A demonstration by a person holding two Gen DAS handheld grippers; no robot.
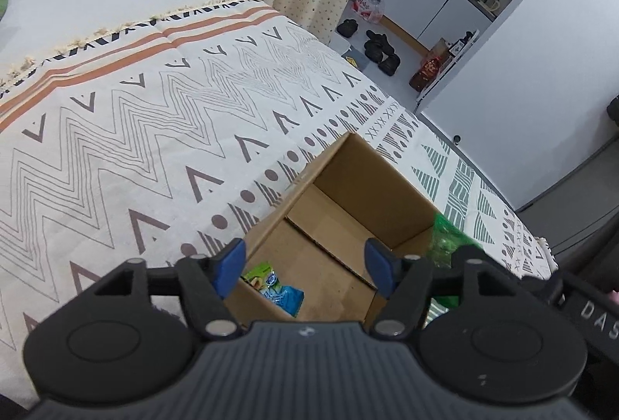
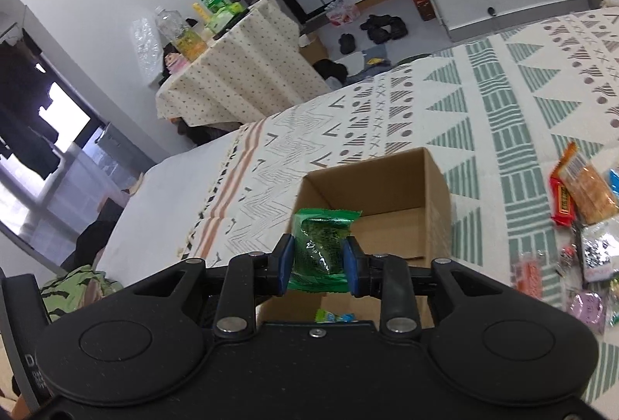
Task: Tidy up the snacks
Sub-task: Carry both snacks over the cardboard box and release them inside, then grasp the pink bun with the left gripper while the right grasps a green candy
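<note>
An open cardboard box [image 1: 367, 180] stands on the patterned bedspread [image 1: 154, 134]. My left gripper [image 1: 305, 259] hangs over the near end of the box, open, with nothing between its blue pads. Below it a blue and green snack packet [image 1: 278, 288] lies on the box floor. In the right wrist view my right gripper [image 2: 317, 261] is shut on a green snack packet [image 2: 323, 226], held upright just above the near rim of the box [image 2: 437, 195]. That green packet [image 1: 445, 238] also shows at the box's right wall in the left wrist view.
Several loose snack packets [image 2: 580, 195] lie in a pile on the bedspread to the right of the box. Beyond the bed, a side table [image 2: 232, 79] under a dotted cloth carries bottles. Shoes [image 2: 383, 27] lie on the floor.
</note>
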